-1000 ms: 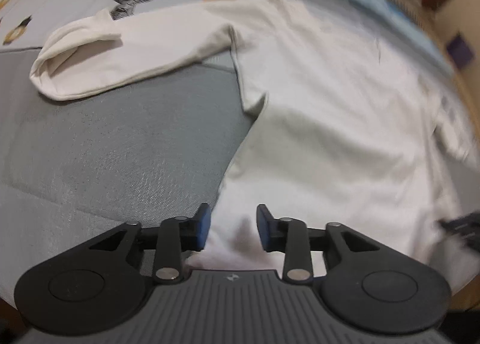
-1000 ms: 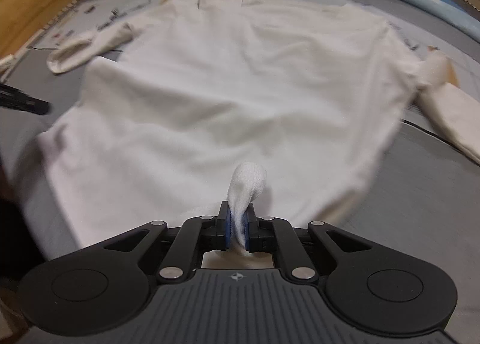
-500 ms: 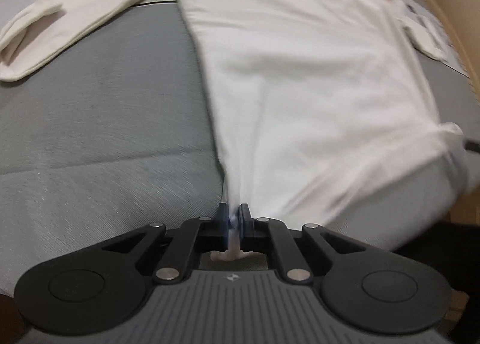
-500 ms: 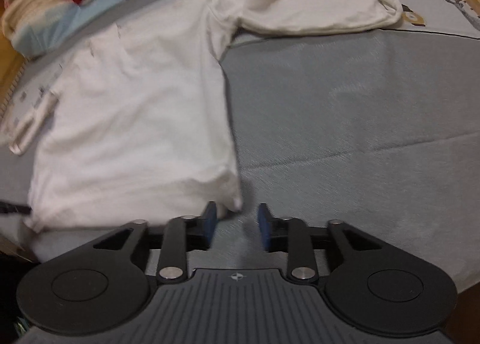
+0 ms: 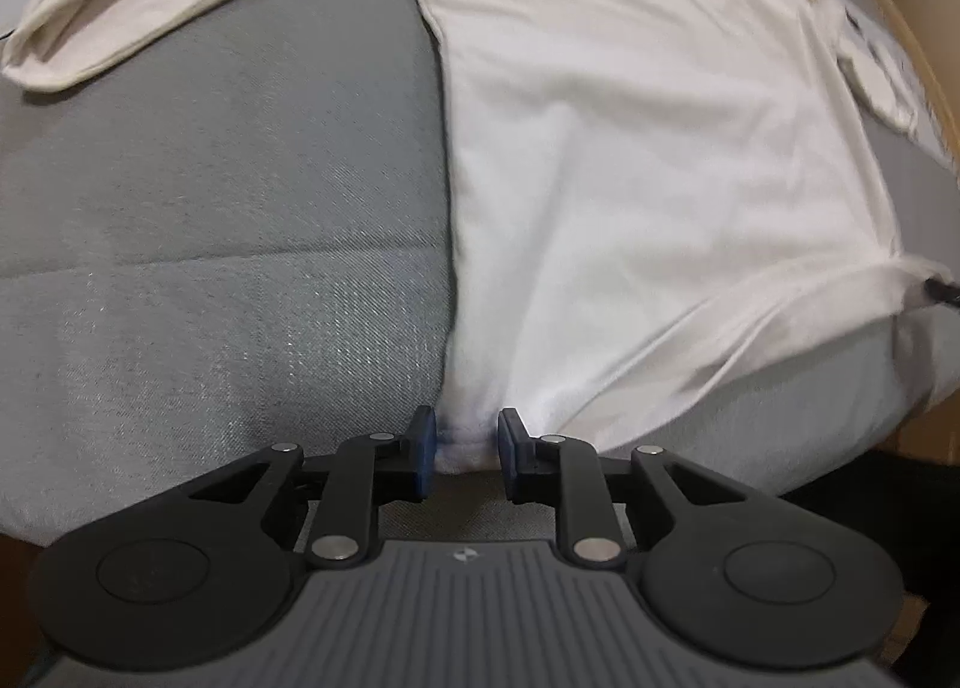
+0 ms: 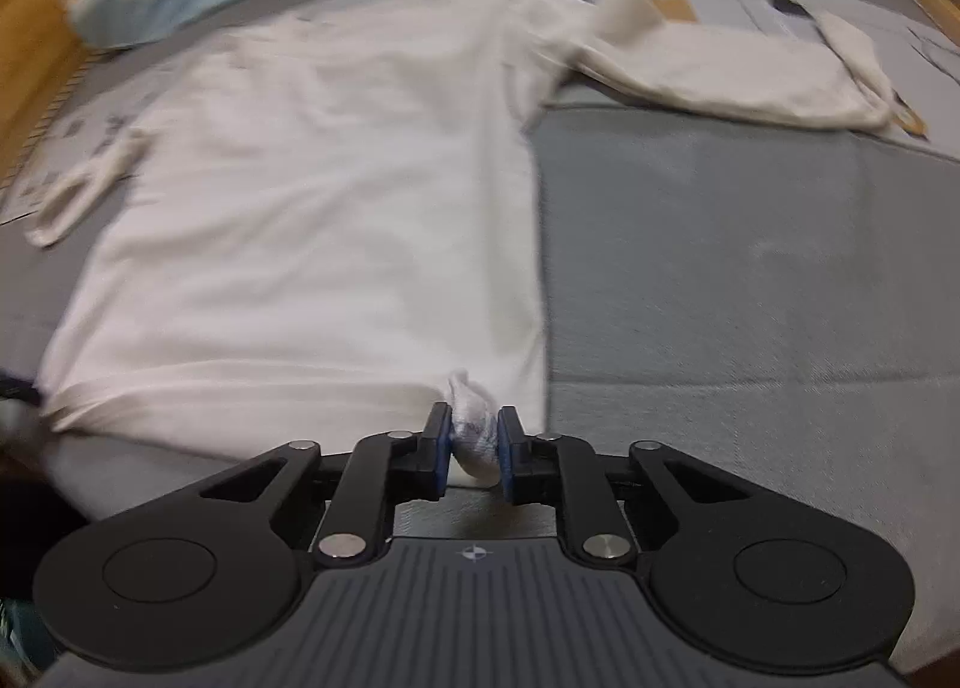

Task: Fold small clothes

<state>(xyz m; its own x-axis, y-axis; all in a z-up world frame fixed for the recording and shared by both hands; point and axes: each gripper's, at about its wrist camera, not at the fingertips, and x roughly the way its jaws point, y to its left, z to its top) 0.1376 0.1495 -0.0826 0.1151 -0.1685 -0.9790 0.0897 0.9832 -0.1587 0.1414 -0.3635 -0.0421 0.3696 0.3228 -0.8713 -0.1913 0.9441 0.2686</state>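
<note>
On the grey bed [image 5: 228, 220], the right hand-held gripper [image 6: 474, 448] has just closed on the white shirt's [image 6: 312, 244] near-right hem corner, while the left hand-held gripper [image 5: 462, 451] has eased slightly open around the near-left corner, so the fold is not yet begun.

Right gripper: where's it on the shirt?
Right wrist view: the right gripper pinches the white shirt at its near hem corner, beside the grey mat.

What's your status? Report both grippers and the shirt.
Right gripper pinching the hem corner, fingers just closing. Left gripper just opening, hem between fingers, grip unclear. White shirt flat on grey bed. Nothing in the way.
</note>
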